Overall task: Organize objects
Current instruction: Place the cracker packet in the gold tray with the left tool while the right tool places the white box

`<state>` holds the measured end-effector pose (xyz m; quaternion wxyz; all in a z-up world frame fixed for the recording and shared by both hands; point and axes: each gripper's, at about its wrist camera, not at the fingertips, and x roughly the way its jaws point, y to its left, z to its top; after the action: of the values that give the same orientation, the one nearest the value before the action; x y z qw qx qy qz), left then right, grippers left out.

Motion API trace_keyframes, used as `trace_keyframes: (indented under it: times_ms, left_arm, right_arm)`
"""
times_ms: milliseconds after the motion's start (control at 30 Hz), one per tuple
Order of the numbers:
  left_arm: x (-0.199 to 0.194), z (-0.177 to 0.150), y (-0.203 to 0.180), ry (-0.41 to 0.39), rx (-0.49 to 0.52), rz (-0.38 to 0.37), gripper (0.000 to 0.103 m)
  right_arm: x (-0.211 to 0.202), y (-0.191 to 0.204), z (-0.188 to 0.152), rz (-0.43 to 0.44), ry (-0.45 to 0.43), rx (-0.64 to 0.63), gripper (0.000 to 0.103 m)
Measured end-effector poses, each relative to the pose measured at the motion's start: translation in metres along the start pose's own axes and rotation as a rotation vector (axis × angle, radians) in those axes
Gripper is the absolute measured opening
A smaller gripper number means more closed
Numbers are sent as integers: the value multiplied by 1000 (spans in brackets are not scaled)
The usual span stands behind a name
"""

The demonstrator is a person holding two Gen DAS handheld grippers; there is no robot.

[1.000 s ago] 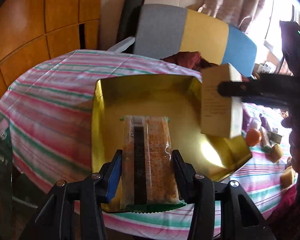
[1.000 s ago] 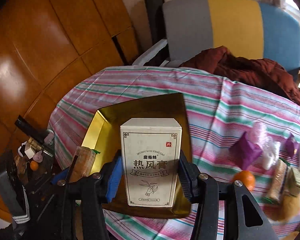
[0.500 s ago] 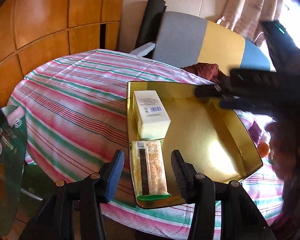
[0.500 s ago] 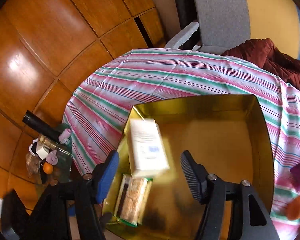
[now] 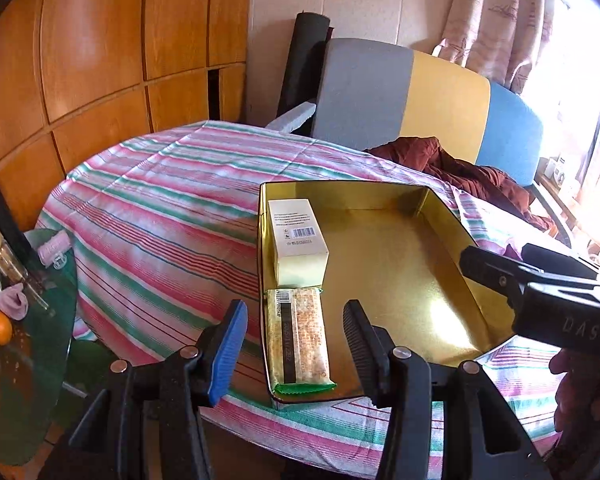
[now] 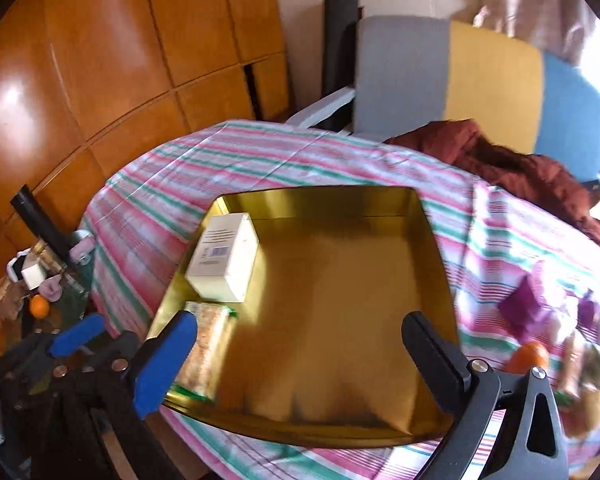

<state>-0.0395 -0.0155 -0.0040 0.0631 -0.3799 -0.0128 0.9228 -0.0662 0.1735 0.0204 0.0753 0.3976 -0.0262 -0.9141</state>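
A gold tray [image 5: 400, 280] sits on the striped tablecloth [image 5: 160, 208]. Along its left wall lie a white box [image 5: 298, 240] with its barcode up and, nearer me, a wrapped snack bar [image 5: 300, 340]. My left gripper [image 5: 294, 344] hangs open over the tray's near edge, its pads apart from the bar. In the right wrist view the tray [image 6: 340, 300] holds the box [image 6: 224, 264] and the bar [image 6: 204, 352]. My right gripper [image 6: 300, 320] is over the tray floor, jaws opening wide with nothing between them.
Purple wrappers [image 6: 528, 308], an orange [image 6: 528, 356] and several snacks lie on the cloth right of the tray. A maroon garment [image 6: 520, 168] lies on a grey, yellow and blue chair [image 5: 420, 100]. A glass side table [image 5: 24, 352] with a jar stands left.
The left gripper let go of the snack bar and the right let go of the white box; both now lie in the tray. Both grippers drew back, the right one opening wide.
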Motion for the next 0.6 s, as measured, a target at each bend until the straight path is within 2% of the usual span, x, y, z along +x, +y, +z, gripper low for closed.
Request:
trace_keyframes:
  times_ms: [300,600]
  left_arm:
    - [-10,-6,-20,-31,70,10,51]
    - [-20,-4,-25,-78,109,33,51]
  right_arm:
    - [-26,-14,-23,-142,-73,-1,103]
    - [-35,-31,-40,-207,-96,48,103]
